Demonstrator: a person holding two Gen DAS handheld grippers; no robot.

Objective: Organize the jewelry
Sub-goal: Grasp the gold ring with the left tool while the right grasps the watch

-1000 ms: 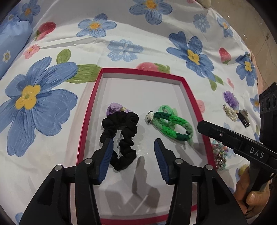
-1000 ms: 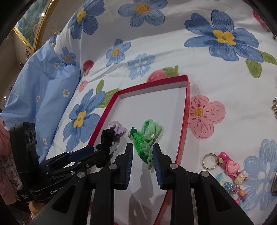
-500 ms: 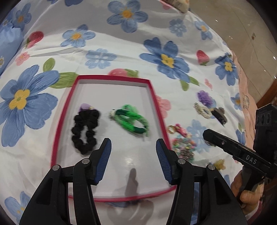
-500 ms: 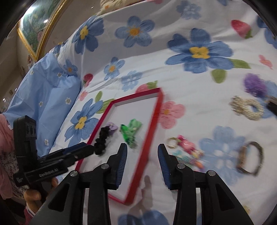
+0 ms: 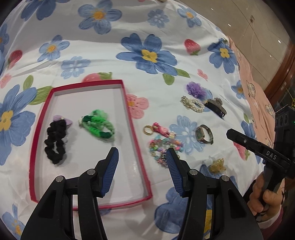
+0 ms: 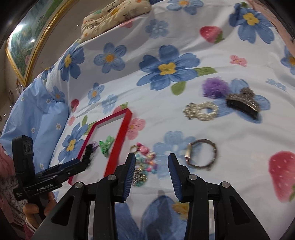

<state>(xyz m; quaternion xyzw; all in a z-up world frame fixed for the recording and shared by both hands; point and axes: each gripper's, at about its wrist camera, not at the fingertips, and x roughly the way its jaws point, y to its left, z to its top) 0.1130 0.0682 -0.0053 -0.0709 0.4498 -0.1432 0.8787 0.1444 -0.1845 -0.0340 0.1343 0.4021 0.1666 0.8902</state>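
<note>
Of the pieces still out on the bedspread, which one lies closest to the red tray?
The gold ring, attached to the pink charm, lies just off the red tray. The watch, pearl clip and black claw clip lie farther out.

My left gripper (image 5: 142, 160) hangs open over the tray (image 5: 137, 133) edge. Inside lie a black scrunchie (image 5: 55, 140) and green braid (image 5: 97, 126); beads (image 5: 162, 147) sit just outside.

It looked like a home bedroom: a bed spread with a flowered, strawberry-printed sheet (image 6: 166, 68), a pale blue pillow (image 6: 36, 114) at one side, a patterned cushion (image 6: 114, 13) beyond, and a gilt-framed painting (image 6: 27, 40) on the wall.
</note>
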